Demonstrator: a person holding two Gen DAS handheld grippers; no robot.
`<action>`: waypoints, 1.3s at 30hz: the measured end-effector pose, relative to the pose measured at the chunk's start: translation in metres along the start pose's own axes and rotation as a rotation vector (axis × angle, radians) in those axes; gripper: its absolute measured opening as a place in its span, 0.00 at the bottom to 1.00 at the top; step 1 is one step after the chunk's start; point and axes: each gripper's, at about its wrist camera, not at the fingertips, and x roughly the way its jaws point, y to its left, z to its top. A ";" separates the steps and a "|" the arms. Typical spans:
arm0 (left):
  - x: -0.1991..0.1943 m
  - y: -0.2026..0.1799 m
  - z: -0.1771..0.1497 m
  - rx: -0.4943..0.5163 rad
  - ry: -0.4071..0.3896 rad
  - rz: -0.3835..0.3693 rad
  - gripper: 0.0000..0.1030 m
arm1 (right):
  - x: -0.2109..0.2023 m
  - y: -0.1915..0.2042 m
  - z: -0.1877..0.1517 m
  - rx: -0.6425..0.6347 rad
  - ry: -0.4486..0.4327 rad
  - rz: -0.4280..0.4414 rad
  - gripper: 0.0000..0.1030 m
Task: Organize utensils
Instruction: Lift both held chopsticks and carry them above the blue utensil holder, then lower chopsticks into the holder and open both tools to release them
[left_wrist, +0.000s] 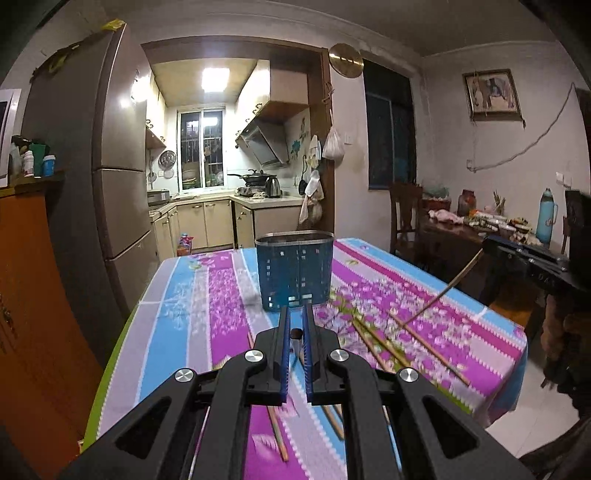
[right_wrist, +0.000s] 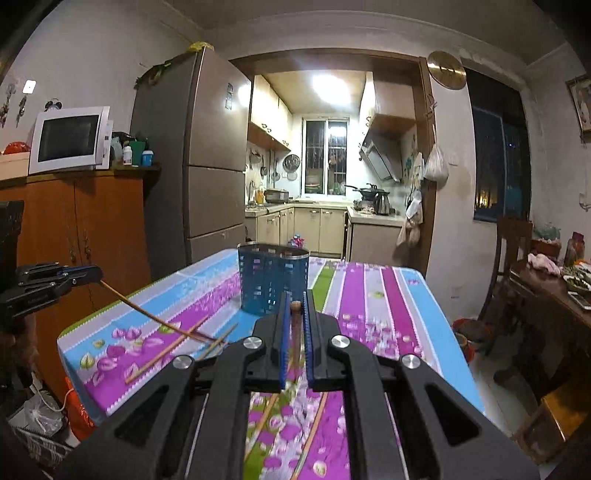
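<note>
A blue perforated utensil holder (left_wrist: 294, 271) stands upright on the flowered tablecloth (left_wrist: 184, 295); it also shows in the right wrist view (right_wrist: 272, 281). My left gripper (left_wrist: 294, 314) is shut on a chopstick (left_wrist: 295, 341) that points toward the holder, just short of it. My right gripper (right_wrist: 294, 301) is shut on a brown chopstick (right_wrist: 295, 325), close behind the holder. Each gripper shows in the other's view, the left gripper (right_wrist: 94, 275) and the right gripper (left_wrist: 487, 245), with its chopstick slanting down to the cloth. Several chopsticks (left_wrist: 380, 345) lie loose on the table.
A fridge (left_wrist: 110, 166) and an orange cabinet (left_wrist: 33, 295) stand to the left of the table. A dining table with clutter (left_wrist: 487, 221) and a chair are at the right. The kitchen doorway lies beyond the table's far edge.
</note>
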 end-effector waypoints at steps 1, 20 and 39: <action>0.002 0.002 0.006 -0.006 -0.006 -0.008 0.07 | 0.003 -0.002 0.005 -0.001 -0.005 0.005 0.05; 0.028 0.021 0.073 -0.067 -0.056 -0.095 0.07 | 0.046 -0.012 0.060 0.037 0.014 0.115 0.05; 0.126 0.026 0.261 0.040 -0.359 -0.016 0.07 | 0.139 -0.024 0.210 0.037 -0.143 0.104 0.05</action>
